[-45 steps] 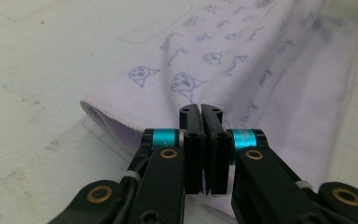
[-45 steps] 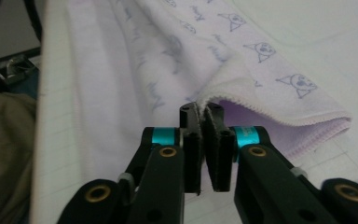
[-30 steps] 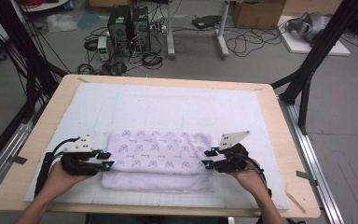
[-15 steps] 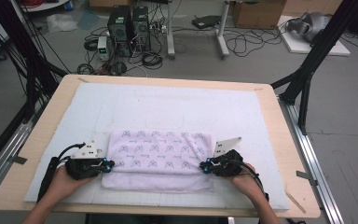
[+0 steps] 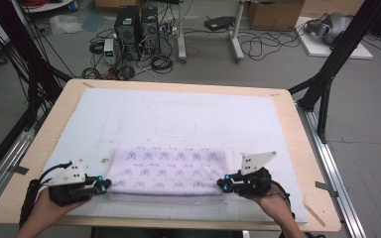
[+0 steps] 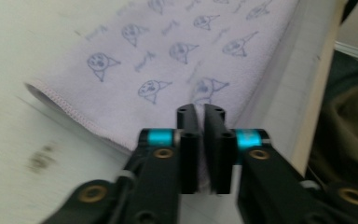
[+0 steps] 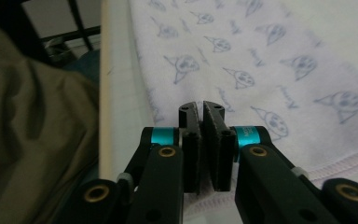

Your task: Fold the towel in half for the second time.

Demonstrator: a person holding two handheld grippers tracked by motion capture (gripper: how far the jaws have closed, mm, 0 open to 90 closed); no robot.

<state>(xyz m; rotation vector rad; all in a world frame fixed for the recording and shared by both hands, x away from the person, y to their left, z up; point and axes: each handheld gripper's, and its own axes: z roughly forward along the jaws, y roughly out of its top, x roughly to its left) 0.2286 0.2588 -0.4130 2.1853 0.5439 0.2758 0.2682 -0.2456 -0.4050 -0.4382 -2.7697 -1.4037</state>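
Lying flat near the front edge of the table, the folded lilac towel [image 5: 166,171] rests on a white foam mat [image 5: 188,116] that covers most of the wooden tabletop [image 5: 307,163]. It is printed all over with small blue cartoon faces and short scraps of script too small and blurred to read, and a stitched pink hem runs along its folded edges. The left gripper [image 5: 103,184] sits at the towel's left end and the right gripper [image 5: 223,184] at its right end, each in one of the person's hands, with forearms coming in from the bottom of the high view. In the left gripper view [image 6: 200,112] the black jaws stand almost together with a thin slit between them, having just opened a little, and they point at the towel's near corner; nothing can be seen caught between the pads. In the right gripper view [image 7: 200,109] the jaws are likewise nearly closed with a narrow gap, over the hem of the towel, and whether any cloth is pinched there cannot be told. A grey three-cornered plate [image 5: 258,161] rises from the right gripper. Beyond the table, on the grey floor, stand two dark computer towers [image 5: 136,25] amid tangled black cables [image 5: 124,64], with black frame struts [image 5: 337,54] at both sides and cardboard boxes [image 5: 278,10] farther back.
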